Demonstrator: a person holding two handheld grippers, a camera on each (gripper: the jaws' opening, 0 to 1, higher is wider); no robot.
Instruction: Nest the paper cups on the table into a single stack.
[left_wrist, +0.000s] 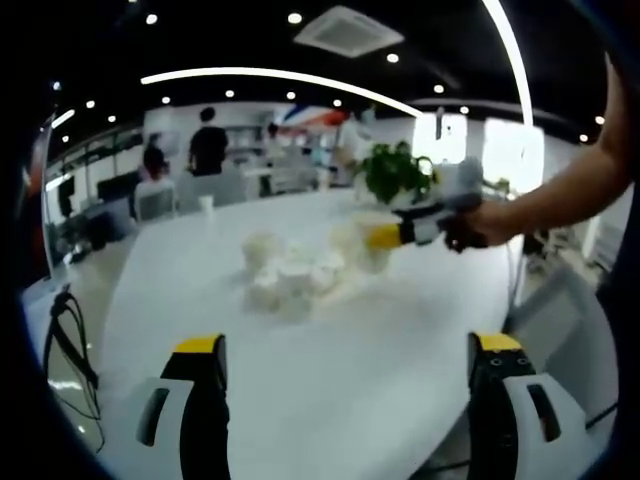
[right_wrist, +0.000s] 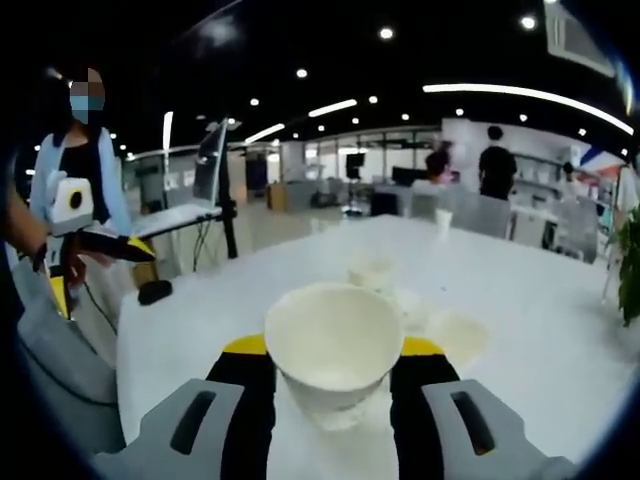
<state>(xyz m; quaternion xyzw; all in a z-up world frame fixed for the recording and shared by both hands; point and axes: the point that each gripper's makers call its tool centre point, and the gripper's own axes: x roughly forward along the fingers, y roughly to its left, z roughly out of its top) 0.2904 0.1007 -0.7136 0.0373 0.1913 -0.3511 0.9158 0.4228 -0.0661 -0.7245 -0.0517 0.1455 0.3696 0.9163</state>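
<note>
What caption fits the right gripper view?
Right gripper holding an upright paper cup between its fingers above the white table, more cups beyond.

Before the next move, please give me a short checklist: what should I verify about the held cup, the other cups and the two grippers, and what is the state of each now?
1. Right gripper holds a paper cup between its jaws, mouth up: ok.
2. Held cup not crushed; its rim looks round: ok.
3. Left gripper free, jaws wide apart with nothing between them: ok.
4. Loose cups clustered on the white table, within view of the left gripper: ok.
5. Which loose cups stand upright: cannot tell, too blurred.
6. Cups already nested into one stack: not ok, several lie apart.
</note>
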